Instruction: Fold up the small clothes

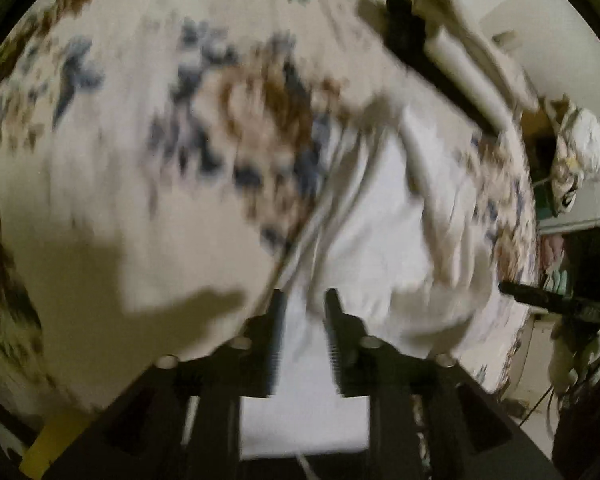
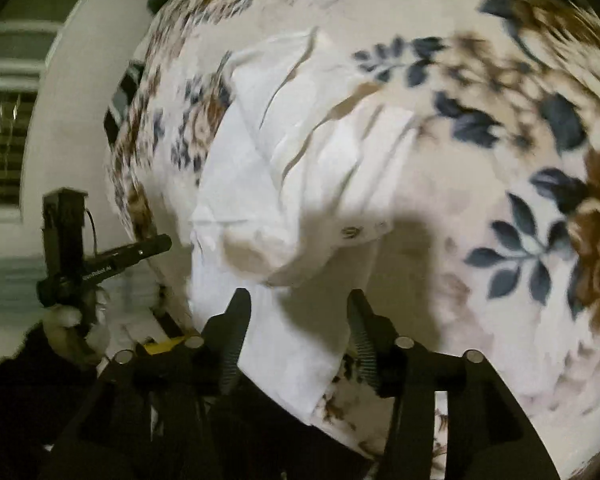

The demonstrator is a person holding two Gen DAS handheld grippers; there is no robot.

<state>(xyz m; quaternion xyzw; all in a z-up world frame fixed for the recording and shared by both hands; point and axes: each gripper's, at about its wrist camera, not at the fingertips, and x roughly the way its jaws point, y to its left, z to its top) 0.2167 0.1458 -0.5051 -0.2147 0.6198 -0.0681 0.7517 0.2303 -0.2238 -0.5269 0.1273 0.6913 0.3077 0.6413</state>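
Floral blanket (image 2: pixel 500 128): soft, plush, cream with blue leaves and brown blooms, covers the surface. White garment (image 2: pixel 268 168): thin woven cloth, creased, lies partly folded on the blanket. Left gripper (image 1: pixel 303 312): ribbed black jaws parted, cloth beneath, not pinched. Right gripper (image 2: pixel 296 312): jaws apart over the garment's lower edge, holding nothing.

Ahead of my left claw (image 1: pixel 303 304) the white garment (image 1: pixel 380 220) lies rumpled; to its left the floral blanket (image 1: pixel 140 140) is flat and free. A black bar (image 1: pixel 432 64) crosses far ahead to the right. Right of my right claw (image 2: pixel 298 304) the blanket is clear; the other gripper's handle (image 2: pixel 100 264) stands off its left.
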